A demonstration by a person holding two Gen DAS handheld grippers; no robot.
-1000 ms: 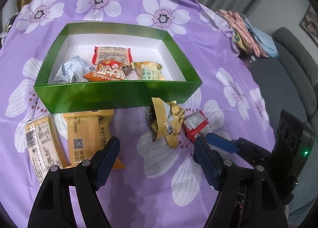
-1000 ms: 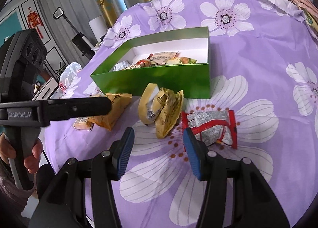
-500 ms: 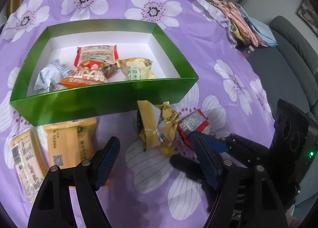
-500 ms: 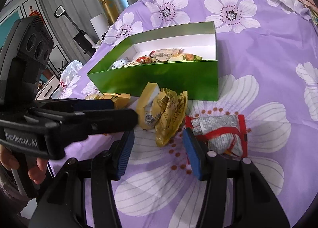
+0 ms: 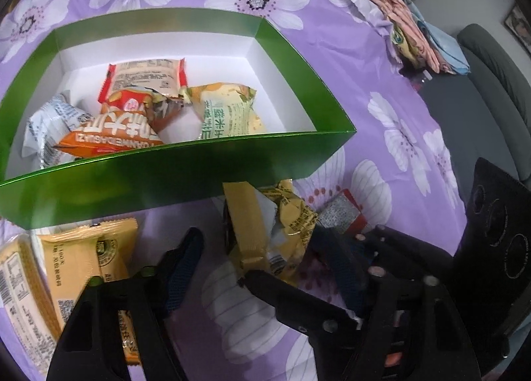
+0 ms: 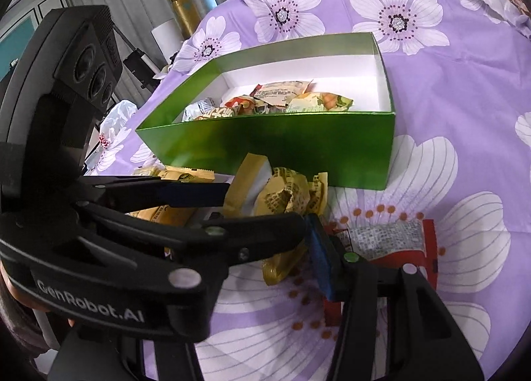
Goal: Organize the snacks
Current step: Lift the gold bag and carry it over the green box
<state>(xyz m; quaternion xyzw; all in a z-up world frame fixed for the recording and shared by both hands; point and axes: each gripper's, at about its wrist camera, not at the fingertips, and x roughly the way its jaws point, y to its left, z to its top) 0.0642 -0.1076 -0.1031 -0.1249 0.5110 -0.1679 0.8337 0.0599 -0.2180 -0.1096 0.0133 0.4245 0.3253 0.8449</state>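
Note:
A green box [image 5: 186, 175] with white inside holds several snack packets [image 5: 146, 105]. In front of it lie crumpled gold packets [image 5: 262, 228] and a red-and-silver packet [image 5: 341, 215]. My left gripper [image 5: 265, 261] straddles the gold packets; its jaws are closing and the pads do not touch them. In the right wrist view the left gripper [image 6: 265, 205] crosses from the left around the gold packets [image 6: 285, 195]. My right gripper [image 6: 262, 258] is closing too, with its left finger hidden behind the left gripper. The red packet [image 6: 391, 238] lies outside its right finger [image 6: 318, 258].
Two flat yellow-orange packets [image 5: 83, 264] lie on the purple flowered tablecloth [image 5: 398, 108] left of the gold ones. Folded cloths [image 5: 415, 32] sit at the table's far right edge, beside a grey sofa [image 5: 491, 82]. A hand [image 6: 13, 308] holds the left gripper's grip.
Both grippers have moved forward and down toward the gold packets. The left jaws have narrowed, and the left gripper now crosses the right wrist view and covers the right gripper's left finger.

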